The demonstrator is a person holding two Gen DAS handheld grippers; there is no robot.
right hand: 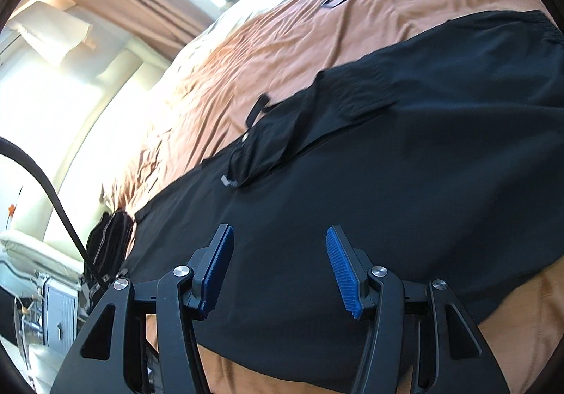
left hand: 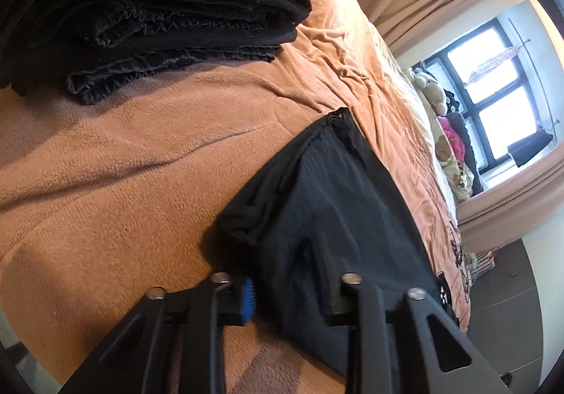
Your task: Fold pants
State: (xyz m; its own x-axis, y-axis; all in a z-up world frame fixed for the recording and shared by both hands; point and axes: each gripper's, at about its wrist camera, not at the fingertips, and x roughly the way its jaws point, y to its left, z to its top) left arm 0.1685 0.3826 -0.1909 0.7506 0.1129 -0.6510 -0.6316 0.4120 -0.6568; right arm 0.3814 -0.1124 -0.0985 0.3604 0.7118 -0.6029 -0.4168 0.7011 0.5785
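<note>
My left gripper (left hand: 289, 291) tilts downward with dark cloth bunched between its jaws, pads pressing it. My right gripper (right hand: 280, 270) also tilts down, its blue pads (right hand: 342, 270) standing apart, holding nothing.

Pants (right hand: 387, 164) spread on the bed (right hand: 282, 41) ahead of the right tongs (right hand: 280, 263), folded clothes stack (left hand: 158, 13) ahead-left of the left tongs (left hand: 289, 284), stuffed toys (left hand: 433, 94) beyond
</note>
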